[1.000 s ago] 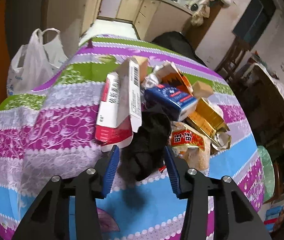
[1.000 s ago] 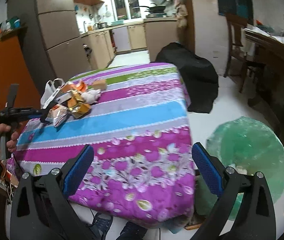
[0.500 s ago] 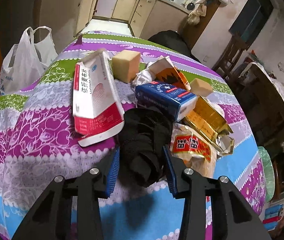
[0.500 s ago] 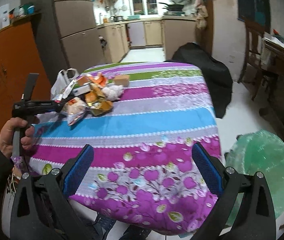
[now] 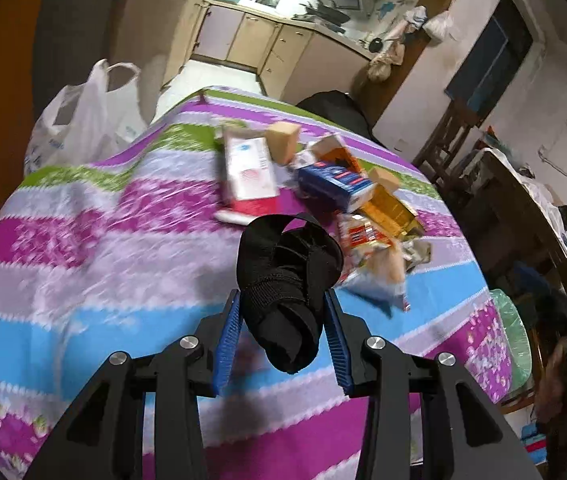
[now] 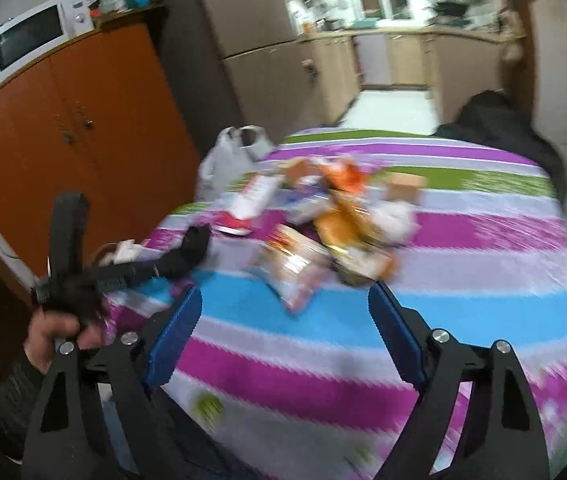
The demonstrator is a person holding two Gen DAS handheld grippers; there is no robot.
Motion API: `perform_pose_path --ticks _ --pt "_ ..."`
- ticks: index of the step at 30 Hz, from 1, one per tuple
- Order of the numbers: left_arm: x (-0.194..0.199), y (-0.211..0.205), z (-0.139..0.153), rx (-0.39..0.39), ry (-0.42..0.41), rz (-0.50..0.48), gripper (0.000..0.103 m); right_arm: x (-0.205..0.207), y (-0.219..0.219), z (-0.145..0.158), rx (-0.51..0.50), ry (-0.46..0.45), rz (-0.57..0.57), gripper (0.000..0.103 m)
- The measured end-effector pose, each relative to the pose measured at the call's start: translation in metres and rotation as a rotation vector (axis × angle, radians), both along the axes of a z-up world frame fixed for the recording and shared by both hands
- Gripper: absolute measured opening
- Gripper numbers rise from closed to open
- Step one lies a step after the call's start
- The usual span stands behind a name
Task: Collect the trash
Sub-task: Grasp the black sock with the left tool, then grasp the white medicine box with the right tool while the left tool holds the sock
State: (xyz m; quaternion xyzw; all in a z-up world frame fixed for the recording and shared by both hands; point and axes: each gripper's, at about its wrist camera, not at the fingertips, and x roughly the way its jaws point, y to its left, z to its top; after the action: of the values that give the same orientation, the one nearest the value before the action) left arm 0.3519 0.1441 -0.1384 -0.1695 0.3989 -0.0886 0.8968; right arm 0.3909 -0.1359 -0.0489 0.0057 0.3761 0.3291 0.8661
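My left gripper (image 5: 283,304) is shut on a black fabric bundle with a strap (image 5: 287,264), held clear above the striped tablecloth (image 5: 83,240). Behind it lies the trash pile: a red-and-white carton (image 5: 249,172), a blue box (image 5: 335,184), a gold wrapper (image 5: 391,212), a snack packet (image 5: 371,256) and a tan cube (image 5: 281,142). In the right wrist view, my right gripper (image 6: 283,300) hovers over the near part of the table, just short of the snack packet (image 6: 295,268). Its jaws are closing with nothing between them. A hand (image 6: 55,332) holds the left gripper at the left there, with the black bundle (image 6: 191,252) at its tip.
A white plastic bag (image 5: 83,120) hangs at the table's far left edge. An orange cabinet (image 6: 75,128) with a microwave (image 6: 31,36) stands to the left. A dark-covered object (image 5: 335,108) sits behind the table, and a green stool (image 5: 515,336) is at its right.
The left gripper has drawn back from the pile with the black bundle lifted in it. The right gripper has swung left to face the pile, and its jaws have narrowed.
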Motion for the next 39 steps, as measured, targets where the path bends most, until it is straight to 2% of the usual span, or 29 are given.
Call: perform_pose_path --ticks 4,8,11,15,19,20,21,22,27,31,35,39 --pt "-0.011 0.025 -0.003 -0.017 -0.004 0.064 0.041 0.049 0.076 -0.007 -0.026 0.076 0.064 0.082" --pt "-0.018 0.041 -0.004 -0.045 -0.012 0.097 0.041 0.089 0.144 -0.025 -0.076 0.161 0.074 0.082" --pt "-0.019 0.047 -0.004 -0.066 -0.017 0.107 0.041 0.110 0.181 -0.040 -0.149 0.183 0.039 0.082" --pt "-0.020 0.049 -0.006 -0.077 -0.021 0.106 0.041 0.126 0.218 -0.061 -0.309 0.166 -0.001 0.082" --pt "-0.017 0.045 -0.007 -0.097 -0.029 0.097 0.041 0.137 0.225 -0.077 -0.381 0.167 -0.057 0.079" --pt "-0.016 0.045 -0.006 -0.098 -0.032 0.097 0.041 0.138 0.224 -0.082 -0.390 0.174 -0.062 0.073" --pt "-0.015 0.045 -0.006 -0.101 -0.035 0.098 0.041 0.140 0.225 -0.086 -0.396 0.180 -0.064 0.057" --pt "-0.015 0.045 -0.005 -0.106 -0.037 0.098 0.041 0.140 0.223 -0.089 -0.399 0.181 -0.065 0.054" --pt "-0.011 0.049 -0.011 -0.100 -0.024 0.114 0.041 0.133 0.211 -0.085 -0.360 0.151 -0.050 0.046" --pt "-0.011 0.051 -0.013 -0.085 -0.023 0.133 0.041 0.120 0.207 -0.072 -0.319 0.085 -0.031 0.044" --pt "-0.012 0.049 -0.007 -0.079 -0.034 0.141 0.041 0.100 0.188 -0.047 -0.268 0.008 -0.049 0.044" --pt "-0.013 0.037 0.012 -0.064 -0.082 0.118 0.041 0.071 0.150 -0.014 -0.235 -0.086 -0.083 0.044"
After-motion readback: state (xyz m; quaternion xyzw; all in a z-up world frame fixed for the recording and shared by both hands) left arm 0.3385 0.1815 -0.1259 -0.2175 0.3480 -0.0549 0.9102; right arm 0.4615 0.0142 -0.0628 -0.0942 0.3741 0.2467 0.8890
